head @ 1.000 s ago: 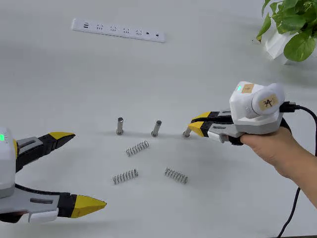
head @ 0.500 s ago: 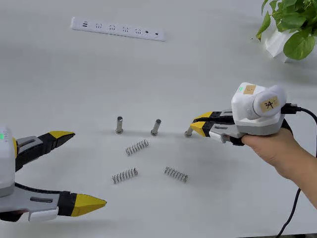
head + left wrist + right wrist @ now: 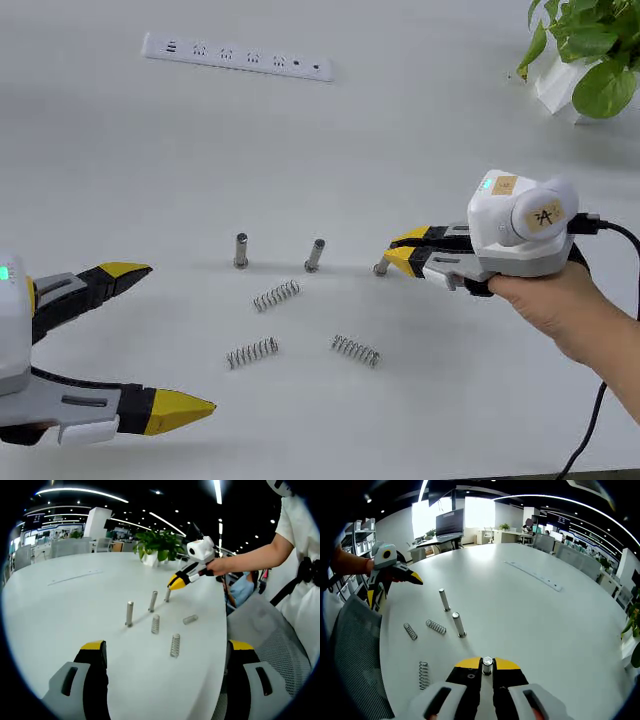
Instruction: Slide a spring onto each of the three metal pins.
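Observation:
Three short metal pins stand in a row on the white table: left pin, middle pin, right pin. In front of them lie three springs. My right gripper reaches in from the right, shut on the right pin, whose top shows between the jaws. At the lower left my left gripper is open with nothing in it, well short of the springs. In the left gripper view the right gripper sits at the far pin.
A white power strip lies at the table's far side. A potted plant stands at the far right corner. The right gripper's black cable trails off at the lower right. A mesh chair stands by the table's edge.
The right hand has sunk slightly while its jaws stay at the right pin. The left gripper, the other pins and the springs have not moved.

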Motion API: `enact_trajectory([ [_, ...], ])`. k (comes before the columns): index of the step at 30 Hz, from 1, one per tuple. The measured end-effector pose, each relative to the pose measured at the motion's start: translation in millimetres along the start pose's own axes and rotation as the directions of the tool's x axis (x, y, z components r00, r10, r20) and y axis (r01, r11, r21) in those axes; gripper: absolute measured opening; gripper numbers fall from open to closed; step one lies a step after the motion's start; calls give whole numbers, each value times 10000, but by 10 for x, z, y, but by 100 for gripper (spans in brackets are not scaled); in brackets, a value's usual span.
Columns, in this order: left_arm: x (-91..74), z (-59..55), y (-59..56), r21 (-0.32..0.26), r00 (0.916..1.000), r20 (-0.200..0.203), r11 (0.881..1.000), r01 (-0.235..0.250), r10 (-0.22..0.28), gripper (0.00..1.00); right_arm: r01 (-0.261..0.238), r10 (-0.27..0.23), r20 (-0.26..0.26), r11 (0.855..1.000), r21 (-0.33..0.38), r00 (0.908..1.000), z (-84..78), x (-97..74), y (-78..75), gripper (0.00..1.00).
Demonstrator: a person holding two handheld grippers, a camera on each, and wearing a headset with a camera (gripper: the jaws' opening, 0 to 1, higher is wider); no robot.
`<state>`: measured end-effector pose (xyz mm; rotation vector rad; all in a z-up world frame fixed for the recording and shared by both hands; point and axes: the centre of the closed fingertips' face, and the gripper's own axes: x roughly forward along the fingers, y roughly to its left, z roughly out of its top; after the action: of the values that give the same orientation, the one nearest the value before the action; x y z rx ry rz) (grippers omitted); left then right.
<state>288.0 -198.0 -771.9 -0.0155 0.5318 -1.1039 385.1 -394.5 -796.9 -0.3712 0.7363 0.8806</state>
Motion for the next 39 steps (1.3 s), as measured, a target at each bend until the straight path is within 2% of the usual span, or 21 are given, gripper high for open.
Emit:
enact_trajectory([
  [10, 13, 9, -8, -26, 10000, 22, 10000, 25, -25, 99, -70, 71, 79, 10000, -47, 9999, 31, -23, 71, 4],
  [20, 16, 9, -3, -17, 10000, 26, 10000, 37, -37, 99, -64, 64, 185, 10000, 4, 9998, 64, -30, 71, 5],
  [31, 6, 19, -6, 7, 10000, 36, 10000, 23, -23, 99, -125, 122, 447, 9999, 47, 9989, 125, -59, 88, 12],
  [39, 1, 25, -16, 78, 10000, 0, 10000, 31, -31, 99, -139, 132, 855, 9999, 72, 9962, 215, -187, 129, 20],
])
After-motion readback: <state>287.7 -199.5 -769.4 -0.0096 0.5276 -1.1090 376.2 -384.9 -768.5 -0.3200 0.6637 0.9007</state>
